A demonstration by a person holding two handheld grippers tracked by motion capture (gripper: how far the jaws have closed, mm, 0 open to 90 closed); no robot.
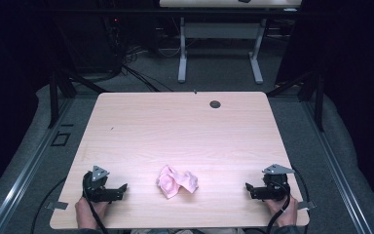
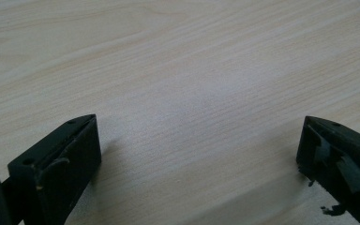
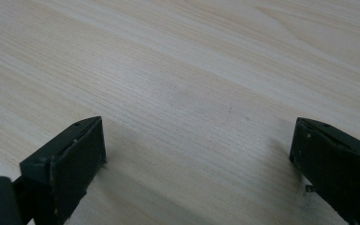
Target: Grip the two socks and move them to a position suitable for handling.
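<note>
A crumpled pink cloth (image 1: 176, 181) lies on the light wood desk (image 1: 175, 126), near the front edge and roughly midway between the two grippers. The left gripper (image 1: 121, 188) rests on the desk well to the cloth's left, held by a hand (image 1: 90, 212) at the front edge; the right gripper (image 1: 249, 187) rests well to the cloth's right, and both point inward toward the cloth. In the left gripper view the two black fingers (image 2: 61, 164) stand wide apart with bare wood grain between them; the right gripper view shows the same condition, fingers (image 3: 70, 164) spread wide and holding nothing. Neither gripper touches the cloth. A small dark grommet (image 1: 215, 104) sits near the far edge of the desk, well clear of the work. The step in hand appears to be the start position before the first approach. The next move likely calls for bringing one or both grippers inward to the cloth, lowering the open fingers over an edge or fold, and closing on the fabric only.
</note>
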